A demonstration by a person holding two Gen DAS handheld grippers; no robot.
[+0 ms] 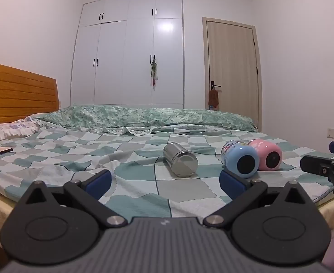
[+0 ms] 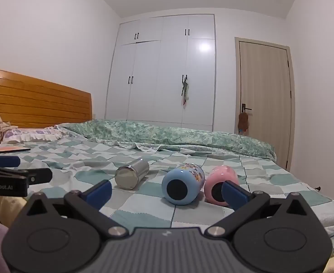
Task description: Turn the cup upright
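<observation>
Three cups lie on their sides on the checked bedsheet, bases toward me: a steel cup (image 1: 180,162) (image 2: 131,174), a blue cartoon cup (image 1: 240,158) (image 2: 182,185) and a pink cup (image 1: 267,154) (image 2: 220,183). My left gripper (image 1: 165,182) is open and empty, near the bed's front edge, short of the steel cup. My right gripper (image 2: 167,192) is open and empty, in front of the blue and pink cups. Each gripper shows at the edge of the other's view: the right gripper (image 1: 323,168), the left gripper (image 2: 19,175).
A green quilt (image 1: 144,116) is bunched across the far side of the bed. A wooden headboard (image 1: 19,93), pillow (image 2: 30,134) and a flat book (image 2: 10,149) lie left. White wardrobe (image 1: 130,52) and door (image 1: 232,68) stand behind.
</observation>
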